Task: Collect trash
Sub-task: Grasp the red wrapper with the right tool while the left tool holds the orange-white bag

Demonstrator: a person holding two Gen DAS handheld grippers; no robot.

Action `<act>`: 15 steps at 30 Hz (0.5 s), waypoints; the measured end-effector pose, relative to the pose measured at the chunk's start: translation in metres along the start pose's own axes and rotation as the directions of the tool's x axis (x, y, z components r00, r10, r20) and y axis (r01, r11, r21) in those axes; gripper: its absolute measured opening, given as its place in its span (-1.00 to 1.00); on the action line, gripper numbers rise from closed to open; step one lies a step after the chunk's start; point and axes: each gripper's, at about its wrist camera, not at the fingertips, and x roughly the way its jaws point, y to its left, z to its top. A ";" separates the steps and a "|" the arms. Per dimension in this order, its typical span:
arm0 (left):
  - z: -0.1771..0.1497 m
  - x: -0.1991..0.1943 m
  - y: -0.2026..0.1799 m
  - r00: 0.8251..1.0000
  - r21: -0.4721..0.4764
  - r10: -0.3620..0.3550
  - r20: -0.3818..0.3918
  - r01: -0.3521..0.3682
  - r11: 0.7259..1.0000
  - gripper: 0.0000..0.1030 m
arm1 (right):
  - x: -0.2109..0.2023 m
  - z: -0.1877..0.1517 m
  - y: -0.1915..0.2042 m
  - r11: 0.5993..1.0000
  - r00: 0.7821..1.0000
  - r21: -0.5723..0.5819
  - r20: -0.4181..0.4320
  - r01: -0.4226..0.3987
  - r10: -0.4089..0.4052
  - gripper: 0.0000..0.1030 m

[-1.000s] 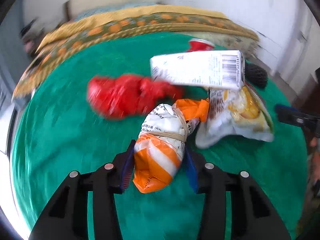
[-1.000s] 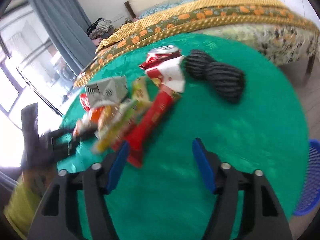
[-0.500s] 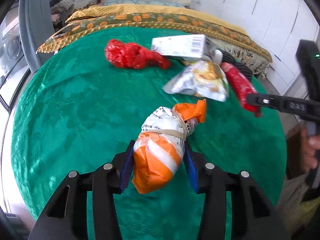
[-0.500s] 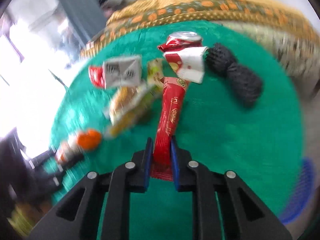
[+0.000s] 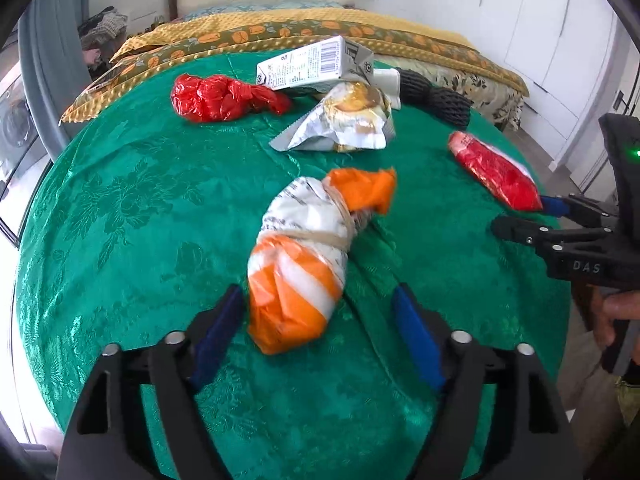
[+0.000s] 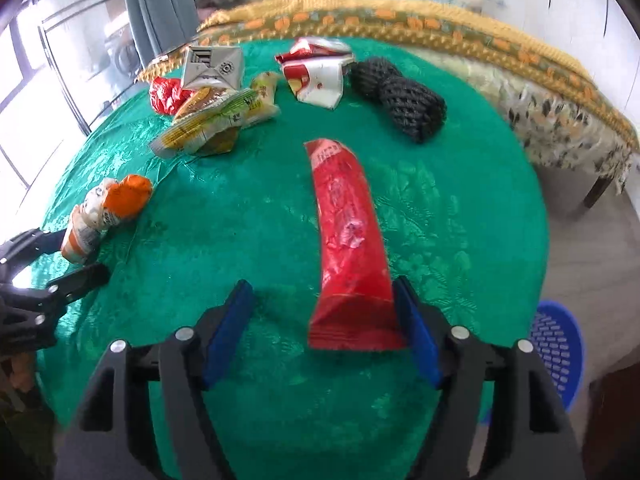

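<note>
My left gripper (image 5: pixel 318 328) is open, its jaws spread either side of an orange-and-white tied bag (image 5: pixel 308 256) lying on the green tablecloth (image 5: pixel 120 220). The bag's near end lies between the blue pads, closer to the left one. My right gripper (image 6: pixel 322 332) is open around the near end of a long red wrapper (image 6: pixel 348 236) lying on the cloth, close to the right pad. The red wrapper (image 5: pixel 494 170) and the right gripper (image 5: pixel 532 216) also show in the left wrist view, and the bag (image 6: pixel 106 212) in the right wrist view.
Farther back lie a red plastic bag (image 5: pixel 220 96), a white carton (image 5: pixel 316 64), a silver-yellow snack packet (image 5: pixel 344 124), a red-white carton (image 6: pixel 318 72) and a black mesh bundle (image 6: pixel 404 96). A blue basket (image 6: pixel 556 344) stands on the floor right of the table. A bed lies behind.
Both grippers have opened. The left has released the orange-and-white bag and the right has released the red wrapper; both items now lie on the cloth nearer the table's front.
</note>
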 end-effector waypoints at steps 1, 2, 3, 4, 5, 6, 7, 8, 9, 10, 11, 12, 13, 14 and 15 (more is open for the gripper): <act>-0.001 0.000 0.001 1.000 0.001 0.006 -0.002 -0.006 1.000 0.66 | 0.001 -0.001 0.003 1.000 1.000 0.000 0.023 0.011 -0.011 0.42; -0.001 0.000 0.003 1.000 -0.001 0.009 -0.001 -0.009 1.000 0.72 | 0.001 -0.003 0.004 1.000 0.999 0.003 0.040 0.019 -0.019 0.44; -0.002 0.001 0.006 1.000 -0.006 0.015 0.002 -0.015 1.000 0.75 | 0.002 -0.002 0.006 1.000 0.998 0.007 0.051 0.023 -0.023 0.46; -0.001 0.001 0.009 1.000 -0.011 0.024 0.007 -0.024 1.000 0.76 | 0.002 -0.005 0.006 0.999 0.997 0.015 0.067 0.028 -0.029 0.47; -0.001 0.002 0.014 0.999 -0.021 0.034 0.016 -0.034 0.999 0.79 | 0.006 0.001 0.006 0.999 0.997 0.022 0.074 0.030 -0.031 0.52; -0.001 0.002 0.016 0.999 -0.027 0.038 0.022 -0.038 0.999 0.80 | 0.007 0.002 0.006 0.999 0.996 0.028 0.080 0.028 -0.030 0.59; -0.001 0.003 0.019 0.999 -0.031 0.040 0.026 -0.039 0.999 0.81 | 0.008 0.003 0.007 0.999 0.996 0.031 0.088 0.027 -0.029 0.63; -0.001 0.003 0.019 0.999 -0.025 0.032 0.026 -0.032 0.999 0.84 | 0.010 0.003 0.010 0.999 0.995 0.024 0.095 0.033 -0.035 0.70; -0.001 0.003 0.018 0.999 -0.011 0.034 0.022 -0.033 0.999 0.86 | 0.012 0.003 0.013 0.999 0.993 0.013 0.108 0.046 -0.047 0.73; -0.002 0.004 0.015 0.999 0.010 0.044 0.020 -0.045 0.999 0.87 | 0.013 0.003 0.015 0.999 0.992 0.012 0.117 0.049 -0.050 0.73; -0.004 0.003 0.011 0.998 0.034 0.054 0.021 -0.055 0.998 0.87 | 0.014 0.004 0.014 0.999 0.991 0.019 0.121 0.047 -0.049 0.73; -0.006 0.003 0.010 0.998 0.040 0.059 0.024 -0.060 0.997 0.87 | 0.014 0.004 0.013 0.999 0.992 0.021 0.120 0.045 -0.047 0.73; -0.007 0.002 0.010 0.998 0.036 0.061 0.026 -0.062 0.997 0.87 | 0.013 0.004 0.013 0.999 0.992 0.021 0.120 0.047 -0.049 0.73; -0.007 0.002 0.010 0.998 0.034 0.060 0.026 -0.061 0.998 0.87 | 0.014 0.004 0.013 0.999 0.991 0.021 0.121 0.048 -0.050 0.73; -0.007 0.002 0.010 0.998 0.033 0.060 0.025 -0.061 0.998 0.88 | 0.013 0.005 0.013 0.999 0.991 0.021 0.121 0.049 -0.051 0.73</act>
